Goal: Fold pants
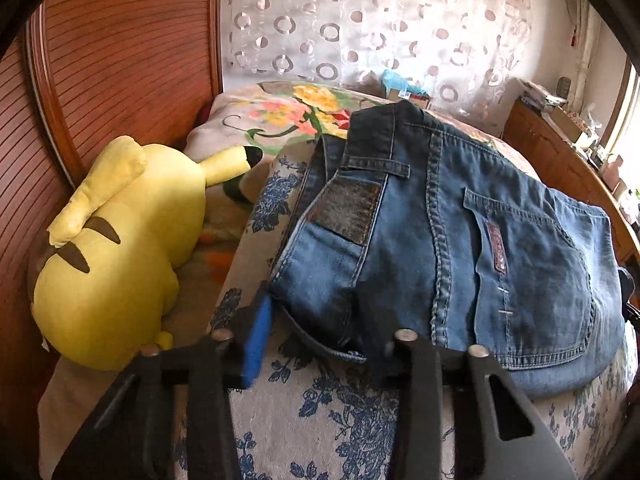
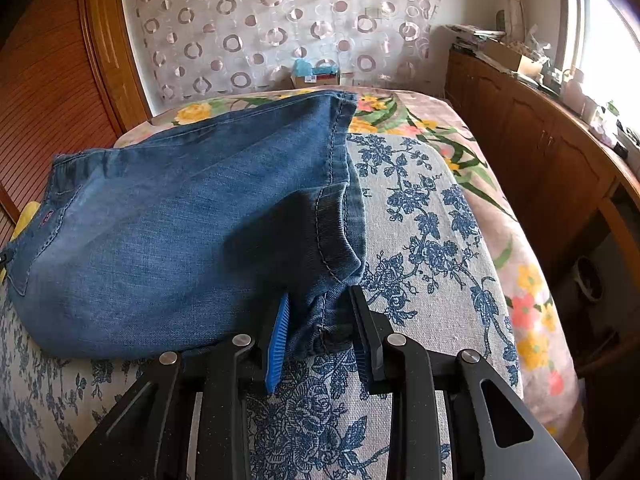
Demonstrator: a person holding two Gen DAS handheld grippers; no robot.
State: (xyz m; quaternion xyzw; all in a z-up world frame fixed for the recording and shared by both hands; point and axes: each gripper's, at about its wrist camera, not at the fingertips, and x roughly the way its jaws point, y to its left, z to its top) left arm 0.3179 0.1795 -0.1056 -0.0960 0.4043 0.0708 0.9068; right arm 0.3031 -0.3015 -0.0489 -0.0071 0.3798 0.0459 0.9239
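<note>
Lay folded on the floral bedspread (image 2: 424, 208), the jeans (image 1: 480, 240), waistband end beside a yellow plush toy (image 1: 116, 248). Left gripper (image 1: 316, 320) clamped onto the near waistband corner (right-side finger lost in blurred denim), right gripper (image 2: 320, 316) clenched on the bunched hem (image 2: 328, 300), fingers (image 2: 280, 332) pressing the cloth from both sides. Best done by lifting both ends together, keeping the denim taut and edges aligned, then carrying hem over toward waistband without dragging the bedspread.
</note>
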